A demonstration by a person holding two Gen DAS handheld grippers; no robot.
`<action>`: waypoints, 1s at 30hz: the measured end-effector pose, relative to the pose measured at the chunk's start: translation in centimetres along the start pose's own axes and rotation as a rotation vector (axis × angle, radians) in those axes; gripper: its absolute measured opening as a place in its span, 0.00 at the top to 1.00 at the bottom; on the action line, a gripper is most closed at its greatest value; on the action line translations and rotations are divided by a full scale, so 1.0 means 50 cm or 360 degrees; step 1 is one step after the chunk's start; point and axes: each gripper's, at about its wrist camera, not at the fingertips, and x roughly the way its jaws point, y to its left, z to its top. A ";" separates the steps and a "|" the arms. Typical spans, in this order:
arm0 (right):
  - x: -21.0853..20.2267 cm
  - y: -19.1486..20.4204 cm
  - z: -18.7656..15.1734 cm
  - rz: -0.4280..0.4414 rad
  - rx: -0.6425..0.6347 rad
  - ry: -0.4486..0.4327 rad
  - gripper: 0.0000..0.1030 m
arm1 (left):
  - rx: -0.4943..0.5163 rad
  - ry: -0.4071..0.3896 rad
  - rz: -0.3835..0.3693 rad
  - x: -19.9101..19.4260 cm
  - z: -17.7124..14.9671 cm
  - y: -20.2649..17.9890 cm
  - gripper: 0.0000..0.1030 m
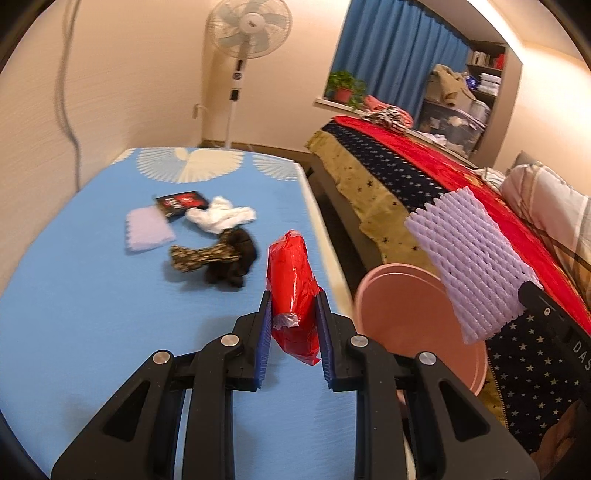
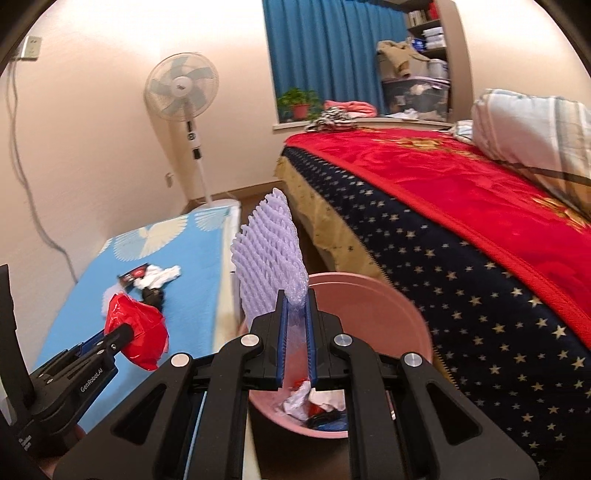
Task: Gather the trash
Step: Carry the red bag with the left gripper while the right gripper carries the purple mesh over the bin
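Observation:
My left gripper [image 1: 294,299] is shut on a crumpled red plastic bag [image 1: 293,280], held above the blue mattress [image 1: 92,314] near its right edge. In the right wrist view the same red bag [image 2: 135,334] sits at the lower left, in the left gripper [image 2: 122,338]. My right gripper [image 2: 296,295] is shut on a purple foam net sleeve [image 2: 267,251], which stands up over the pink bin [image 2: 388,295]. That foam sleeve [image 1: 472,266] hangs over the pink bin [image 1: 406,306] in the left wrist view too. Crumpled paper and wrappers [image 2: 314,402] lie inside the bin.
On the mattress lie a second purple foam sleeve [image 1: 147,230], a red-and-black packet [image 1: 181,202], white cloth [image 1: 221,214] and dark patterned cloth [image 1: 218,258]. A bed with a red and starred blanket [image 2: 461,221] stands right of the bin. A standing fan [image 1: 248,29] is by the far wall.

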 end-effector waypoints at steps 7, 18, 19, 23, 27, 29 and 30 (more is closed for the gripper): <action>0.020 -0.043 0.000 -0.0129 0.0022 0.0013 0.91 | 0.0070 0.0026 -0.0099 0.040 0.001 -0.060 0.78; 0.056 -0.088 -0.006 -0.0270 0.0051 0.0073 0.91 | 0.0182 0.0072 -0.0185 0.095 0.002 -0.136 0.78; 0.059 -0.090 -0.007 -0.0279 0.0054 0.0080 0.91 | 0.0184 0.0080 -0.0192 0.099 0.001 -0.139 0.78; 0.070 -0.098 -0.012 -0.0303 0.0060 0.0102 0.91 | 0.0175 0.0104 -0.0208 0.116 0.001 -0.149 0.78; 0.075 -0.101 -0.014 -0.0317 0.0066 0.0111 0.91 | 0.0180 0.0120 -0.0222 0.128 -0.001 -0.161 0.78; 0.078 -0.105 -0.014 -0.0325 0.0077 0.0118 0.91 | 0.0188 0.0129 -0.0228 0.133 -0.003 -0.165 0.78; 0.079 -0.105 -0.015 -0.0324 0.0083 0.0122 0.91 | 0.0188 0.0135 -0.0242 0.135 -0.003 -0.167 0.77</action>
